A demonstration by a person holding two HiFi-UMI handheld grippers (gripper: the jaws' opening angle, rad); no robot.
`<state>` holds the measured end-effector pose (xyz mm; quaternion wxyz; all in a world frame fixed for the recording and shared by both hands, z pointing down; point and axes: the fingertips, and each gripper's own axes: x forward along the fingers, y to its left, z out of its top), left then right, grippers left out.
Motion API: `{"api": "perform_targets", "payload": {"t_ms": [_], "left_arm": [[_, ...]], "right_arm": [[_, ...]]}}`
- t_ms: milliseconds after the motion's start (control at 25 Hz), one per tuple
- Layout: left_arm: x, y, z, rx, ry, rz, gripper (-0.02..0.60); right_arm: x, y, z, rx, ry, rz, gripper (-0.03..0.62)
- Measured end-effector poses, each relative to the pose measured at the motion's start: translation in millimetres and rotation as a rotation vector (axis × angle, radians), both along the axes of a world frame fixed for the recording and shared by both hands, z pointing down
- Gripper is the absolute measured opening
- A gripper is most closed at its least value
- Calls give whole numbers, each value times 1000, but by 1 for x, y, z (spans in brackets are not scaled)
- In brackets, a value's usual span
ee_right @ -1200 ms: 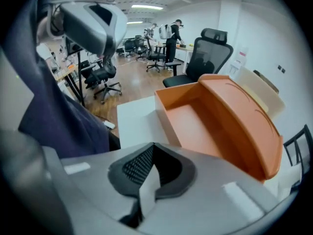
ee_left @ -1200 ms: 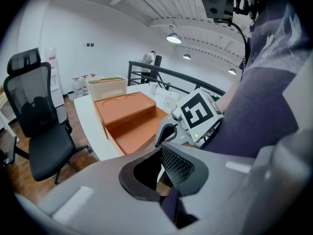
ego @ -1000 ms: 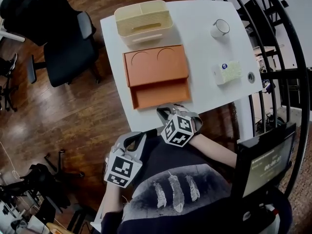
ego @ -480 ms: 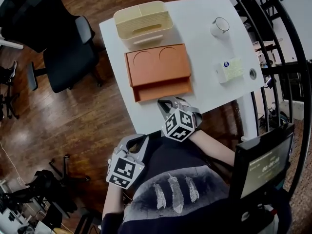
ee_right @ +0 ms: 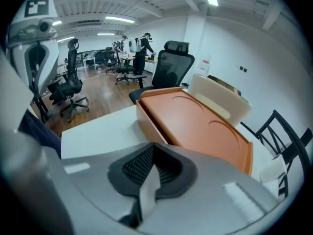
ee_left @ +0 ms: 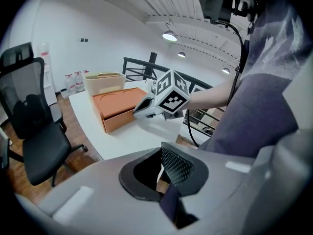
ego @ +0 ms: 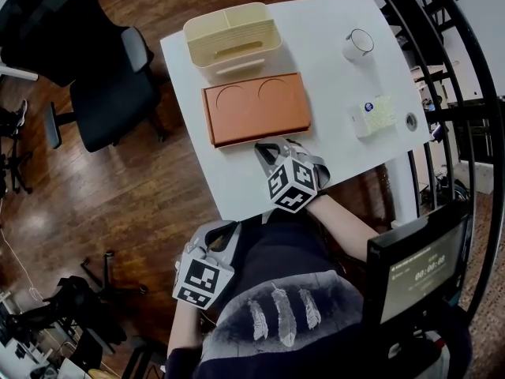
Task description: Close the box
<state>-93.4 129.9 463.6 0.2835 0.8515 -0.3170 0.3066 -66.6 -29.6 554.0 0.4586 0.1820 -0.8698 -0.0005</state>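
Note:
An orange box (ego: pixel 256 107) lies on the white table (ego: pixel 331 85), its drawer flush with the front face. My right gripper (ego: pixel 269 150) is shut and its tip rests against the box's near side. In the right gripper view the box (ee_right: pixel 195 126) lies just past the shut right gripper (ee_right: pixel 149 177). My left gripper (ego: pixel 217 230) is shut and empty, held off the table near the person's body. In the left gripper view, the left gripper (ee_left: pixel 164 180) points toward the box (ee_left: pixel 120 106) and the right gripper (ee_left: pixel 143 109).
A cream organizer bin (ego: pixel 231 34) stands right behind the box. A white cup (ego: pixel 357 46) and a small white pack (ego: pixel 372 117) sit on the table's right side. A black office chair (ego: pixel 102 61) stands left of the table, a black railing (ego: pixel 465 93) to the right.
The right gripper moved forward against the box front, and the protruding lower drawer slid in until flush. The left gripper stayed low by the body.

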Motion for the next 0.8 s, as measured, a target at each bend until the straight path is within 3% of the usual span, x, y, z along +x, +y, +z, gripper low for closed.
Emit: {"api": "perform_targets", "payload": {"t_ms": [800], "left_arm": [[-2,3,-1,1,13,-2,14]], "right_arm": [[-11,4,-4,33,-30,-57,2]]}}
